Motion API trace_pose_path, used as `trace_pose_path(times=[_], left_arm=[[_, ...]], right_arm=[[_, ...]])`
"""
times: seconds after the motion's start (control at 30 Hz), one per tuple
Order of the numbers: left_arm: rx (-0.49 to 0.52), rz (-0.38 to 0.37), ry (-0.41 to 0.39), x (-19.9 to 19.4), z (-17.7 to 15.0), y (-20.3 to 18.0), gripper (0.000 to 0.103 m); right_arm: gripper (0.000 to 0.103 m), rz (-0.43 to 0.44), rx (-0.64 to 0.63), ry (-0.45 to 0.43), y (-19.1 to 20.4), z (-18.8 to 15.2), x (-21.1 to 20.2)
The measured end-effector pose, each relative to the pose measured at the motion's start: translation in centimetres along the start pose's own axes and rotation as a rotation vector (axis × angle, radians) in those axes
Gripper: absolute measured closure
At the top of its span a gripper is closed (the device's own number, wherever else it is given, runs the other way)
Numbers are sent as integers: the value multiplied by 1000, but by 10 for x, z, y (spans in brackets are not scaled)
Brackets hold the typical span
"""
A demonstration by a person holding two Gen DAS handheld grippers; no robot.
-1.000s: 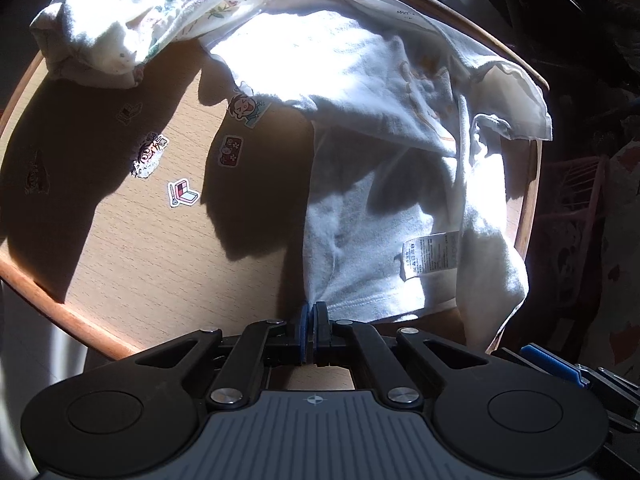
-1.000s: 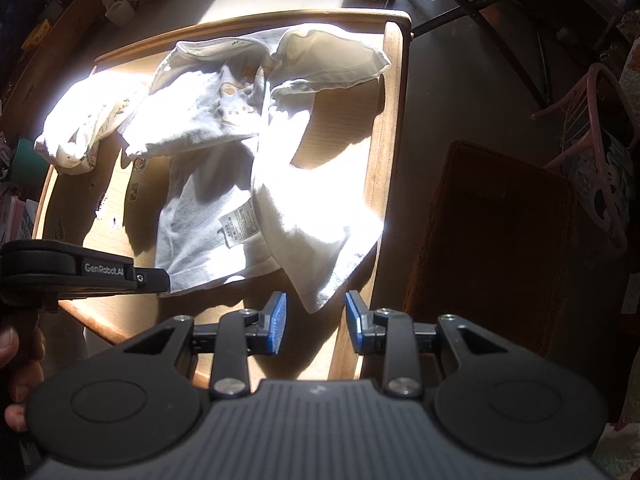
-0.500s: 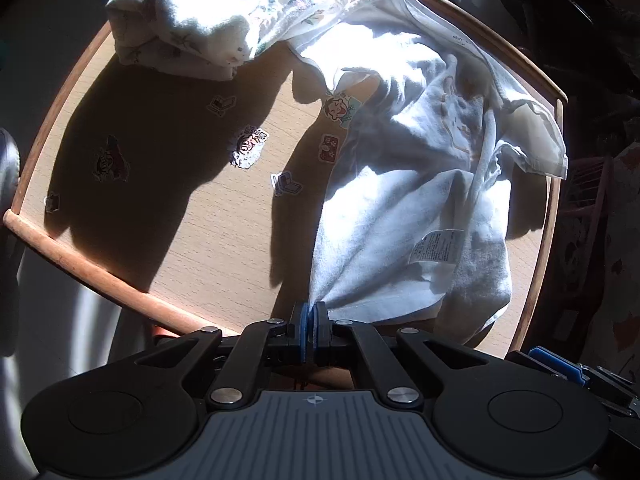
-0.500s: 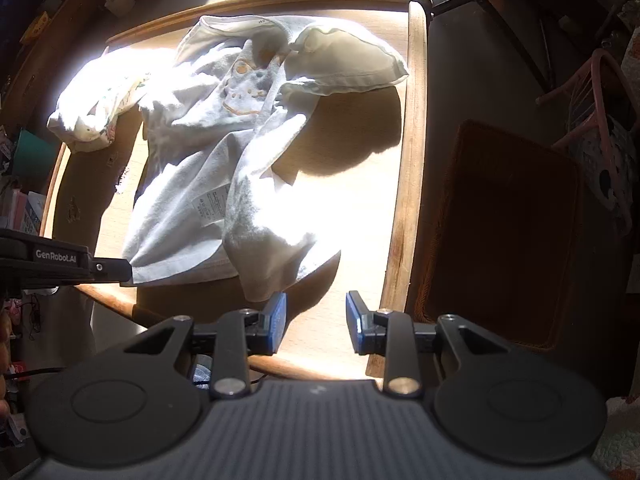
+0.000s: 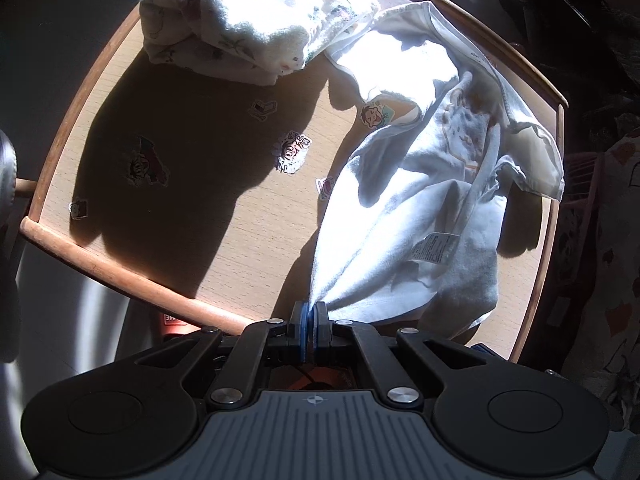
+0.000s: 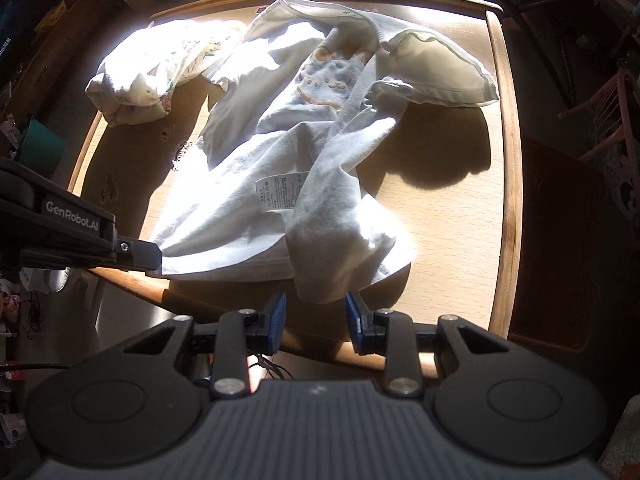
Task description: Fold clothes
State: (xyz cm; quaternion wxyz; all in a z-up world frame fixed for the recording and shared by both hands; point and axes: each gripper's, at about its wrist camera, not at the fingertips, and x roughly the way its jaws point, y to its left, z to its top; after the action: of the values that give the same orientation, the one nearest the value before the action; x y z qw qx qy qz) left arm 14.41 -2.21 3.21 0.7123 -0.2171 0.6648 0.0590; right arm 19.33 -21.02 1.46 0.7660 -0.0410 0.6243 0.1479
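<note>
At far left of the wooden table, a crumpled floral garment, bunched and sunlit. Nearer, on the left, left gripper clenched on the near-left hem corner of the white shirt, cloth pulled taut toward it. Spread across mid-table, that shirt, rumpled, care label upward, a faint print, possibly a cartoon, near the far end. At near right, right gripper released, blue pads apart, a hanging fold just beyond them.
</note>
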Motion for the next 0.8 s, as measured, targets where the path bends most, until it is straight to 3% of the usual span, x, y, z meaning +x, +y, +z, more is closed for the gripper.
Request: trace_pose_path(times=[0.2,0.33,0.6,0.8], left_arm=[[25,-3,12,3,3,3,101],[48,1,19,4,6,3,101],[99,51,43,10,16,9,101],[115,80,68,10,19,19,101]], right_arm=[[73,-62,27,12,12,5,18],[99,-53,62,9,8,9,19],[99,75,276,23,-44,0,-18],[99,116,434,98,-105,-19,-19]])
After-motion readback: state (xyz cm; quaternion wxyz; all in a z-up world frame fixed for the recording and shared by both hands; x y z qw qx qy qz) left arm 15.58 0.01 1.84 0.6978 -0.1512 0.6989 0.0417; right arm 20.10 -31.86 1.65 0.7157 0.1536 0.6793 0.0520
